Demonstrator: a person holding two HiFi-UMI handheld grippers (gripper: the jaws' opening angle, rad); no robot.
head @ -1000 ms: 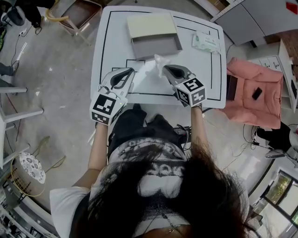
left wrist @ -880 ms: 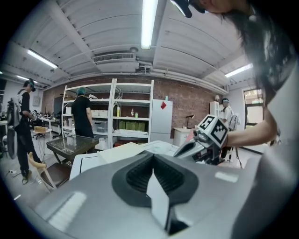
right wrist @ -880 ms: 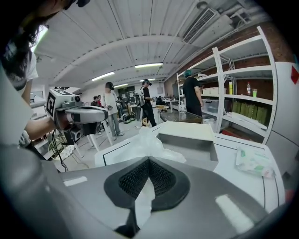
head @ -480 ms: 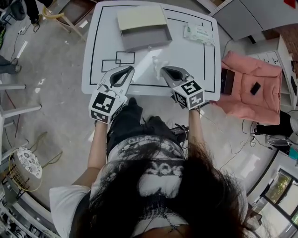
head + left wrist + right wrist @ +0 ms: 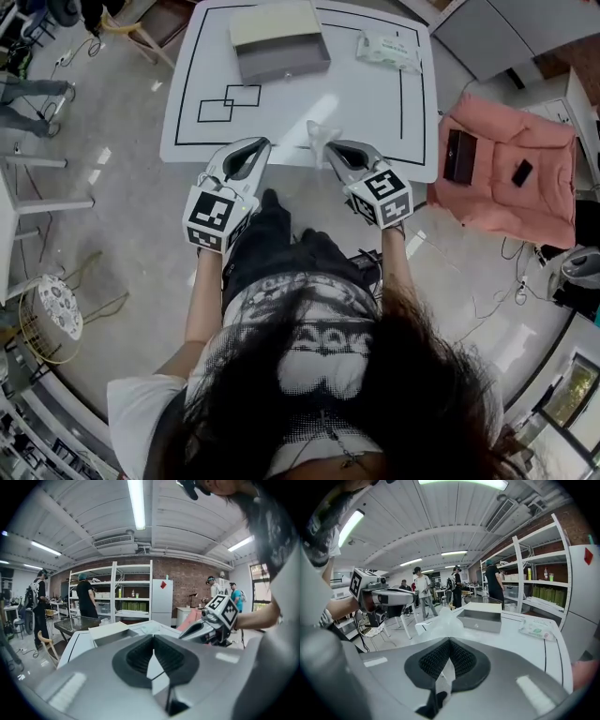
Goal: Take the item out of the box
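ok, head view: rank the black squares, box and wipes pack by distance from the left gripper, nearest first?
From the left gripper:
1. Black squares: just ahead of its tips, near side, left.
2. Box: far side, about the middle.
3. Wipes pack: far side, off to the right.

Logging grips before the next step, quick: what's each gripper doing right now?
Left gripper: closed, nothing seen between its jaws.
Right gripper: closed on the crumpled clear plastic bag.
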